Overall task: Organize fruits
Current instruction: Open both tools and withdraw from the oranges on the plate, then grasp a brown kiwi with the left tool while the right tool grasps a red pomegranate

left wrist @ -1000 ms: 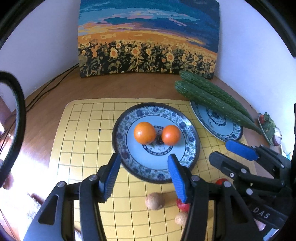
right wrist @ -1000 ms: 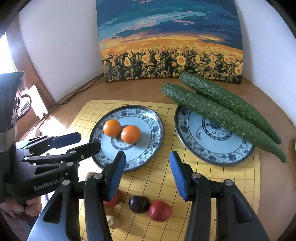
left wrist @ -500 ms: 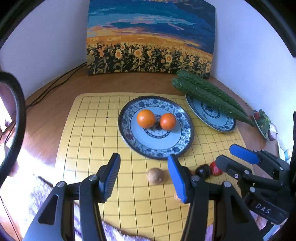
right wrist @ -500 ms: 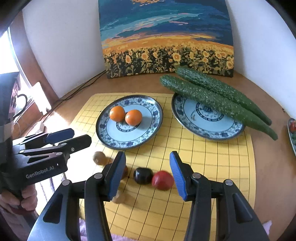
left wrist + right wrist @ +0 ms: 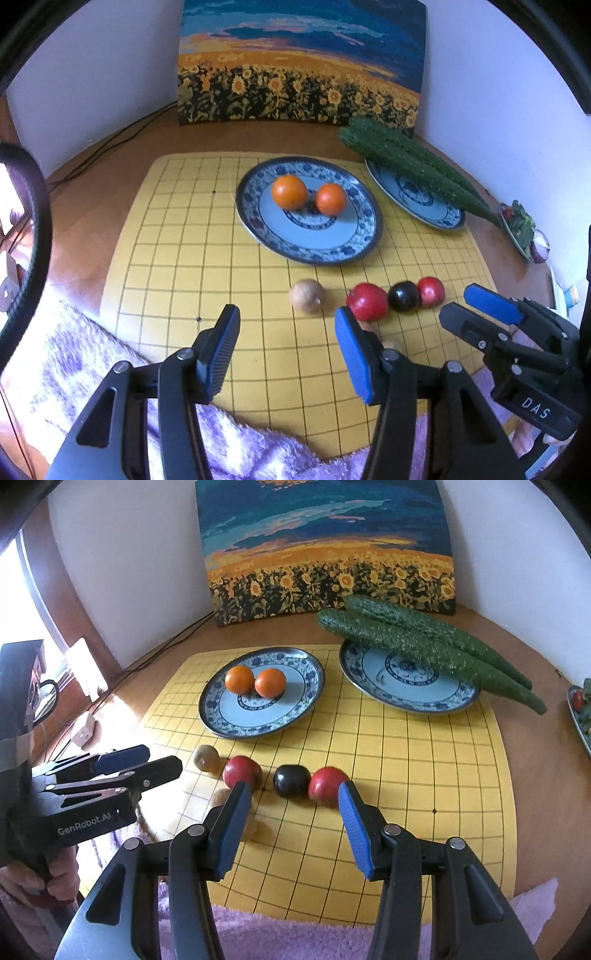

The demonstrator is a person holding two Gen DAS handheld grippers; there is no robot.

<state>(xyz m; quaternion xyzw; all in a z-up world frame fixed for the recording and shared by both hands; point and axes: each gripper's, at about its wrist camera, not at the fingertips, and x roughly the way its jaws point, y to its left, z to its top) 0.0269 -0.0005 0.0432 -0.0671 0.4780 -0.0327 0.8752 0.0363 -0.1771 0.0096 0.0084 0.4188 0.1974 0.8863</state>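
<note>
Both units were inspected over a yellow grid mat (image 5: 424, 775) on a wooden table (image 5: 524, 664). The left gripper (image 5: 286, 325) was held with its blue pads apart and nothing between them; seen from the right wrist view, its body carried the lettering "GenRobot.AI". The right gripper (image 5: 295, 801) likewise stood with its pads apart, holding nothing; in the left wrist view its body showed the letters "DAS".

Two oranges (image 5: 255, 679) sat touching on the left blue-patterned plate (image 5: 306, 701). Two cucumbers (image 5: 424, 642) lay side by side across the far rim of the right plate (image 5: 413, 698).

The loose fruit lay on the mat near the plates' front edge: a tan round fruit (image 5: 307, 296), then a red fruit (image 5: 242, 771), a dark fruit (image 5: 291, 781) and a second red fruit (image 5: 328, 786) in a row, the last two touching. Two further tan pieces were partly hidden behind the right gripper's left pad.

A sunflower painting (image 5: 325, 550) leaned on the wall. A purple fleecy cloth (image 5: 92, 354) covered the mat's near edge.
</note>
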